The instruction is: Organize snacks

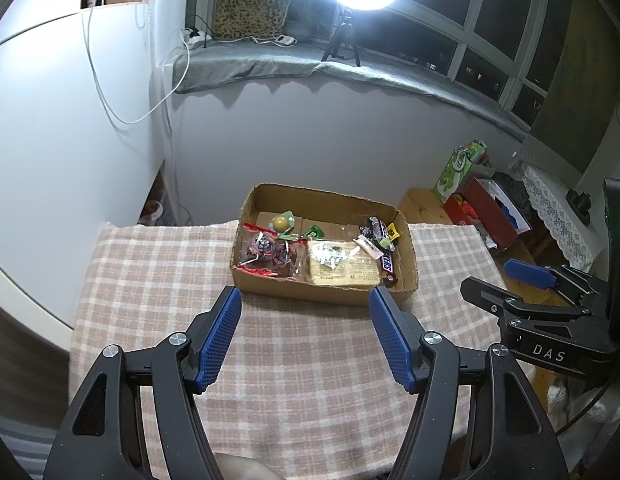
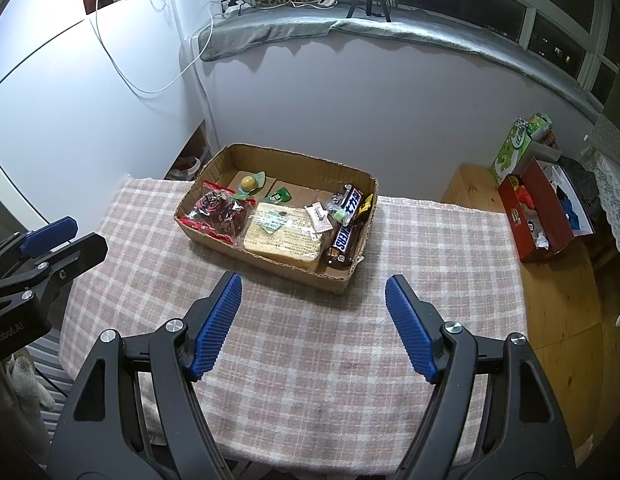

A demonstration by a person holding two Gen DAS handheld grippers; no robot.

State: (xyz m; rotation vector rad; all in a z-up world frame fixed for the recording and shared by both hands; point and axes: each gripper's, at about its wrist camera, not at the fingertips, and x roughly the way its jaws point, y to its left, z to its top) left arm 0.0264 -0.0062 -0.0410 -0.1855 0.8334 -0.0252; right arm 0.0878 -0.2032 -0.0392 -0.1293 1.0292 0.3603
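A cardboard box [image 2: 342, 280] of snacks [image 2: 278, 232] sat at the far side of a checked tablecloth [image 2: 310, 360]. Nearer, the left gripper [image 1: 306, 334] and right gripper [image 2: 314, 326] hovered apart, both released, grasping nothing.

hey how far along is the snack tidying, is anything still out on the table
Looks nearly done: the Snickers bars, red bag, bread pack and small sweets all lie inside the cardboard box. Nothing is in hand; the left gripper and right gripper hover open and empty. No snacks show on the checked cloth.
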